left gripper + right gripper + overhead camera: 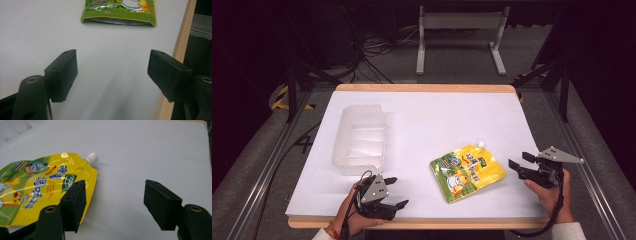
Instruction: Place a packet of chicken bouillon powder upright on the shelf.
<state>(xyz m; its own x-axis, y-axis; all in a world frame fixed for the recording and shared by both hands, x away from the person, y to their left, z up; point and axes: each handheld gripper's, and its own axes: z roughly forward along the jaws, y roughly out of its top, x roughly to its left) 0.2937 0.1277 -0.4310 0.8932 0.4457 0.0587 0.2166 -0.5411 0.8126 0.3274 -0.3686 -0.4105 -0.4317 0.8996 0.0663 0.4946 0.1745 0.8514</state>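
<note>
A: What's lying on the table right now, by count?

B: One pouch and one tray. The pouch is lying flat on the white sheet, right of the middle, with its single white cap pointing toward the far edge. The clear tray is sitting well apart from it, on the left half.

A: And the grippers?

B: Two. The left gripper is hovering near the front edge, just in front of the tray, with its jaws standing wide apart and nothing between them. The right gripper is hanging just beside the pouch's right edge, jaws spread too, gripping nothing.

A: Is either one touching the pouch?

B: In the right gripper view one jaw is overlapping the pouch's edge, but whether it's touching I can't tell. In the left gripper view the pouch's bottom is lying well ahead of the jaws.

A: Any writing?

B: The pouch is showing yellow and green print with blue characters, a round badge and a cartoon figure. I'm not managing to read any of the words.
</note>
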